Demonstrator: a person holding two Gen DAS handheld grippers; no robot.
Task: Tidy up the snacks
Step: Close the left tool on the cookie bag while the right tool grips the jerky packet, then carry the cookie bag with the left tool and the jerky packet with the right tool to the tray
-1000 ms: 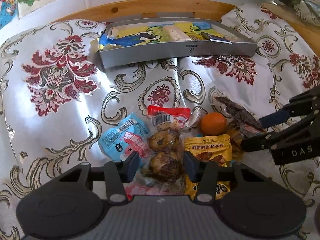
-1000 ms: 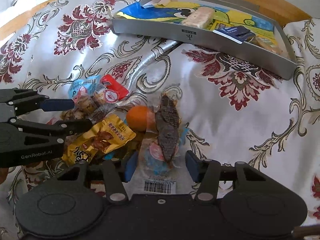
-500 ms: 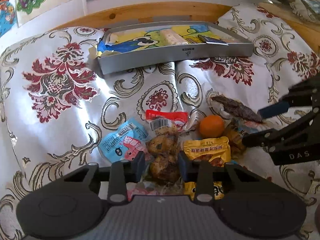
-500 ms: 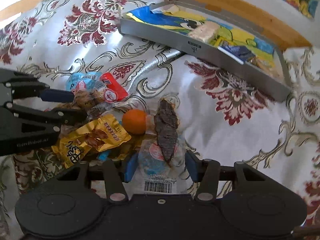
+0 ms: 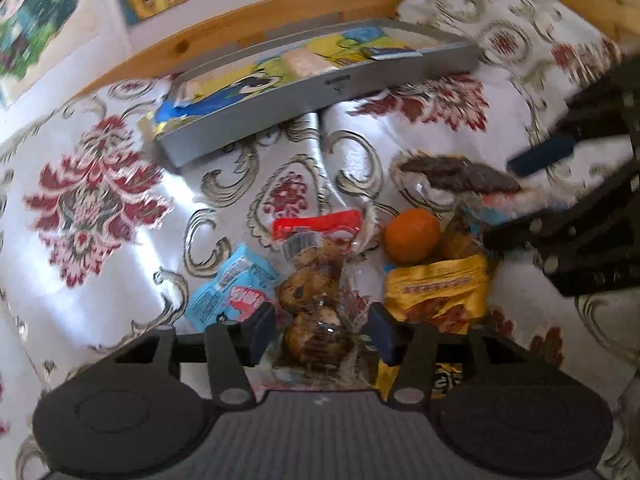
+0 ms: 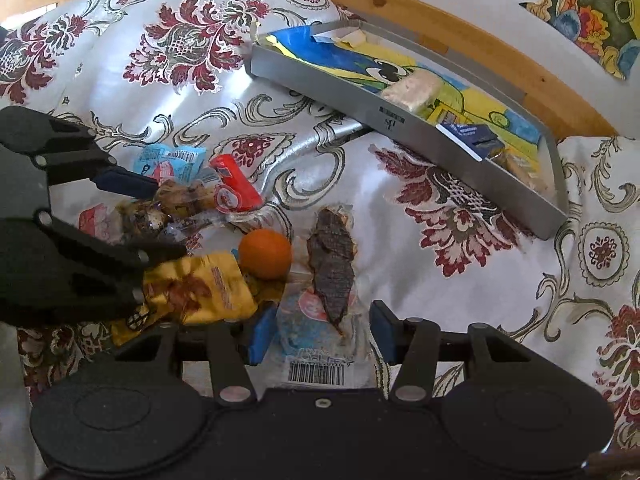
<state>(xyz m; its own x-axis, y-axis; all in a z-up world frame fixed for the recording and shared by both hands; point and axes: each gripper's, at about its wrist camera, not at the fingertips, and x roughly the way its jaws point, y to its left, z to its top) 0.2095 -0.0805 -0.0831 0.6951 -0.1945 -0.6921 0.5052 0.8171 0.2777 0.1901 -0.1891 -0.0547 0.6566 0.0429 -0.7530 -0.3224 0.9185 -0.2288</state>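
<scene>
A clear bag of brown round snacks with a red header (image 5: 316, 280) lies on the flowered cloth. My left gripper (image 5: 322, 328) is open, a finger on either side of its near end. My right gripper (image 6: 323, 330) is shut on a clear packet holding a dark dried strip (image 6: 332, 268). In the left wrist view that packet (image 5: 460, 172) hangs raised from the right gripper (image 5: 500, 202). A mandarin (image 6: 265, 254), a yellow snack packet (image 6: 200, 292) and a blue packet (image 6: 172, 160) lie around them. The grey tray (image 6: 400, 120) at the back holds several snacks.
The tray (image 5: 320, 92) sits against a wooden rail with a picture-covered wall behind. The silvery cloth with red flowers is rumpled and covers the whole surface. Bare cloth spreads left of the pile and between the pile and the tray.
The left fingers narrowed on the bag half a second ago and stand wider again now. The right gripper has risen with the strip packet, and both views have tilted.
</scene>
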